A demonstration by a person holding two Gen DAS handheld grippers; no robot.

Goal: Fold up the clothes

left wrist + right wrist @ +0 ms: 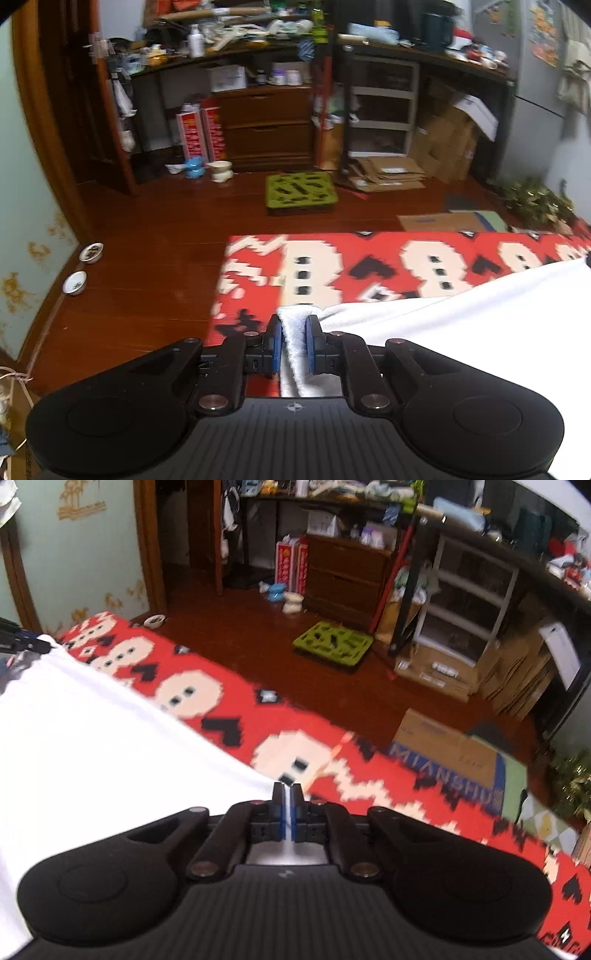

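Observation:
A white garment (461,325) is stretched between my two grippers above a red, cream and black patterned rug (332,266). My left gripper (293,325) is shut on a thick bunched corner of the white cloth. My right gripper (287,794) is shut on a thin edge of the same cloth (92,746), which spreads to its left. The left gripper (22,642) shows at the far left of the right wrist view, holding the other corner. The rug (229,716) lies under the cloth there too.
Dark wooden floor (166,229) lies beyond the rug. A green tray (301,192), flat cardboard (436,221), two small bowls (85,266), a wooden drawer unit (269,125), a white shelf unit (465,602) and a plant (535,199) stand around it.

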